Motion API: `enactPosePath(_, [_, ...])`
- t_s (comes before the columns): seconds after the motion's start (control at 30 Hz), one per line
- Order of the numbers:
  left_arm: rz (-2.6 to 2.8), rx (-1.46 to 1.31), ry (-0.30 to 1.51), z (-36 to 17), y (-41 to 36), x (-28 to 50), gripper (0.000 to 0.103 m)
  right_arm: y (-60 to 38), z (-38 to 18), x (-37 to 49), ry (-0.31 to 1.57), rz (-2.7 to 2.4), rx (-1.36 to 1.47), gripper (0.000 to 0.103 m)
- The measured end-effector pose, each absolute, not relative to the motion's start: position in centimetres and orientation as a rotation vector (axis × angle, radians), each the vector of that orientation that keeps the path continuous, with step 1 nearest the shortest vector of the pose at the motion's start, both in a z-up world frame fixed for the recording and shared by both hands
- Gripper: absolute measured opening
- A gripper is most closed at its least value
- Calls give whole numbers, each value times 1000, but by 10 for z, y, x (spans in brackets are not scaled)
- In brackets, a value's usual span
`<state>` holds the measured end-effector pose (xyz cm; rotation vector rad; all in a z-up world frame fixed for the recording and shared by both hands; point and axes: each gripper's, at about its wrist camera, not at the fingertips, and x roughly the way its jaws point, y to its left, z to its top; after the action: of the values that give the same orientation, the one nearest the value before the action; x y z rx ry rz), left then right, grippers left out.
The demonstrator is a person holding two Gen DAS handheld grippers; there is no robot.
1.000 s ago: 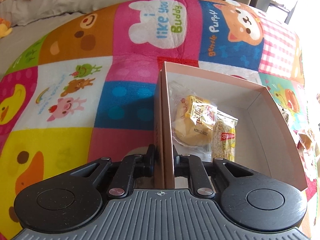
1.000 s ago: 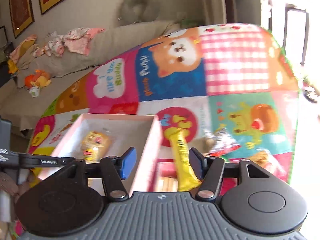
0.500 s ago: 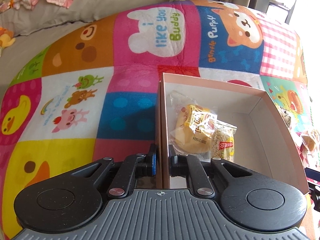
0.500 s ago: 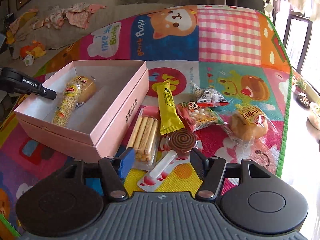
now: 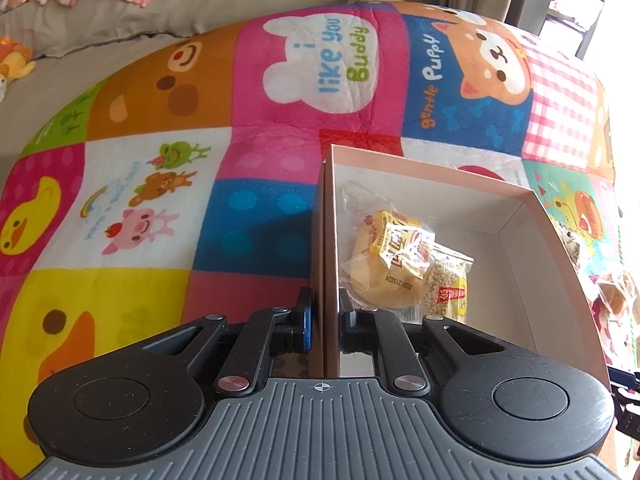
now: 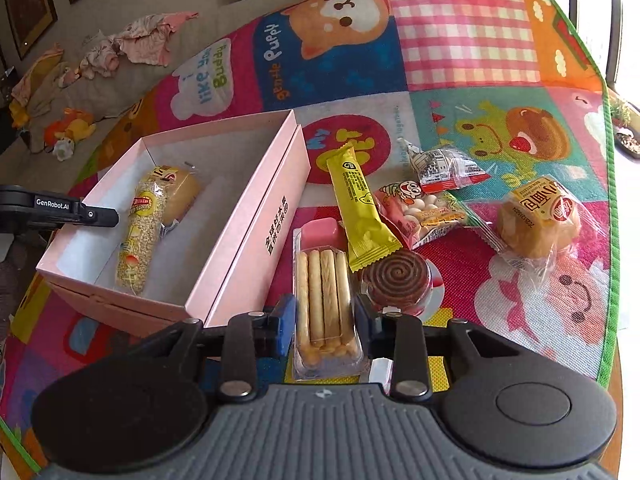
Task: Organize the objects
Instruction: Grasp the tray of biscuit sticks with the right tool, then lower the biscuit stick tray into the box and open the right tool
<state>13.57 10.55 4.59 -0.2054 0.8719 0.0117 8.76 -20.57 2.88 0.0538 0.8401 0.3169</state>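
My right gripper (image 6: 325, 316) has dropped from above the pink box (image 6: 248, 216) to the mat (image 6: 460, 48), jaws just closing around the biscuit-stick pack (image 6: 324, 300); contact unclear. My left gripper (image 5: 324, 314) stays clamped on the box wall, unmoved. Bun (image 5: 384, 276) and cereal bar (image 5: 446, 284) sit inside.

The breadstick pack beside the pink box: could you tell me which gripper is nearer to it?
Right. The right gripper has the breadstick pack between its fingers, which have just been closing; the left gripper is clamped on the pink box's far wall.
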Motion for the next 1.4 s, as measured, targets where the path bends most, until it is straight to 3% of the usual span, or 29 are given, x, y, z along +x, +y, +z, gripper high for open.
enactPosePath(0.47, [8, -215, 870, 46, 106, 134, 14, -209, 29, -2, 922, 323, -124, 33])
enactPosePath(0.6, [6, -217, 871, 46, 106, 132, 15, -201, 37, 0, 857, 323, -146, 45])
enactPosePath(0.87, [9, -220, 873, 46, 105, 129, 15, -184, 22, 33, 897, 295, -182, 44])
enactPosePath(0.97, [8, -220, 873, 46, 105, 129, 15, -184, 24, 32, 905, 295, -180, 33])
enactPosePath(1.13, [6, -228, 870, 46, 105, 125, 16, -185, 30, 11, 930, 311, -176, 33])
enactPosePath(1.4, [0, -254, 860, 45, 108, 122, 17, -181, 89, -28, 921, 454, -95, 33])
